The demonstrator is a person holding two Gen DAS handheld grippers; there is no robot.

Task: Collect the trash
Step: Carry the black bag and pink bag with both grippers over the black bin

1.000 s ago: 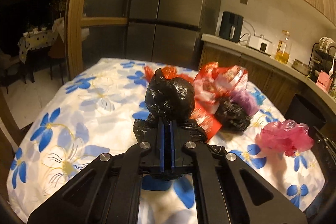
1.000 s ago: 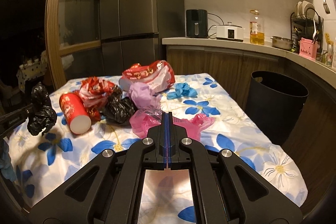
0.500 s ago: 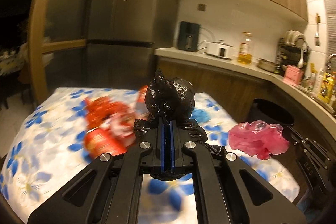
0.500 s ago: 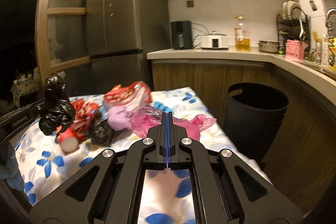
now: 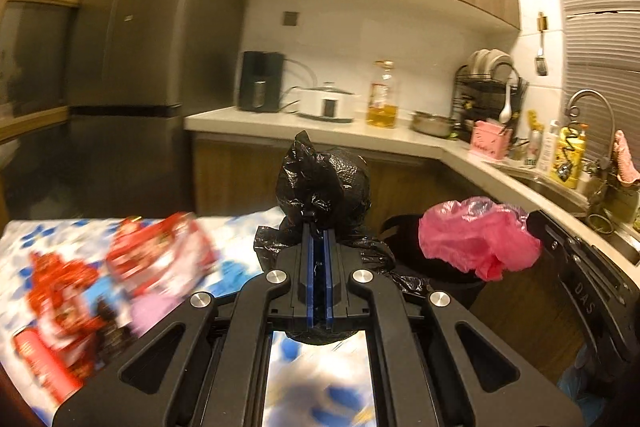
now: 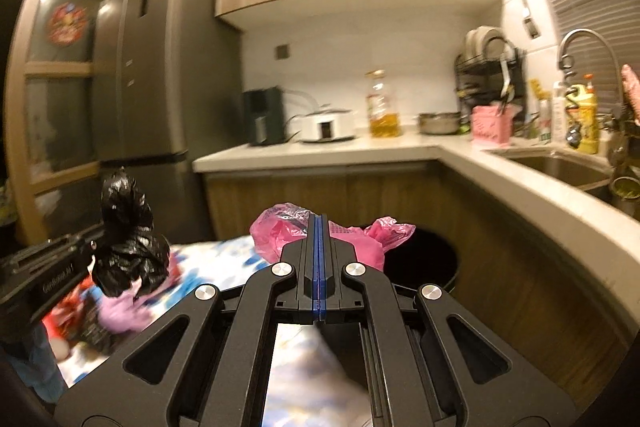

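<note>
My left gripper (image 5: 319,233) is shut on a knotted black plastic bag (image 5: 324,183) and holds it in the air above the table's right end. The same black bag shows in the right wrist view (image 6: 128,239). My right gripper (image 6: 318,223) is shut on a crumpled pink plastic bag (image 6: 280,231), which also shows in the left wrist view (image 5: 476,235). The pink bag hangs over the rim of a black trash bin (image 6: 424,255) on the floor beside the table. The bin is partly hidden behind both bags in the left wrist view (image 5: 424,259).
Red snack wrappers (image 5: 160,255), a red cup (image 5: 40,359) and a purple bag (image 5: 152,311) lie on the floral tablecloth (image 5: 236,247) at the left. A wooden counter (image 6: 520,163) with a sink (image 6: 560,167) and bottles curves around the bin. A fridge (image 6: 152,67) stands behind.
Both grippers have swung right and lifted with their bags, away from the table's trash pile. The black bin is now close in front of them.
</note>
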